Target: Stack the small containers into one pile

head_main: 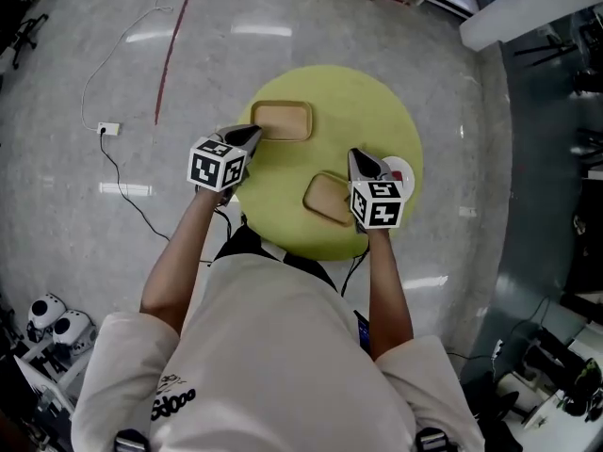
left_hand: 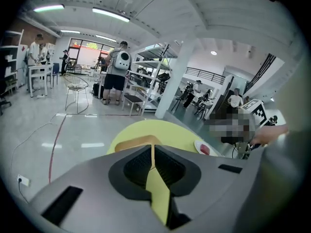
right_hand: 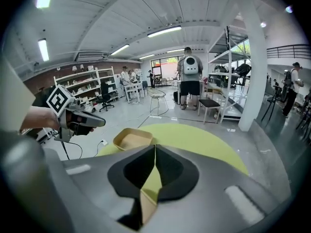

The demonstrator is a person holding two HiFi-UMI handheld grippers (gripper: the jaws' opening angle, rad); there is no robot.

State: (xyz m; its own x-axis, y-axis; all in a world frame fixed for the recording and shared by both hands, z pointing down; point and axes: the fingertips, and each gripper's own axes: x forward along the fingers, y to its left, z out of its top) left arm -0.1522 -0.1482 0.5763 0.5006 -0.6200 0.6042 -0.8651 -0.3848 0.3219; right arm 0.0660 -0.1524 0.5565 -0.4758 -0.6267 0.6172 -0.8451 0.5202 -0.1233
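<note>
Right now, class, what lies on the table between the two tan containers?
Nothing. In the head view, only bare yellow-green tabletop separates the farther tan container from the nearer tan container.

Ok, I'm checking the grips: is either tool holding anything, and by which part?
Nothing is held. The left tool and the right tool are both shut and empty.

White short-sleeved T-shirt (head_main: 254, 347), black lettering (head_main: 173, 402) on its left sleeve (too small to read); grey left gripper (head_main: 255, 131) and right gripper (head_main: 355, 154), black-and-white marker cubes (head_main: 218, 165), black ribbed pads (left_hand: 138, 167) inside
</note>
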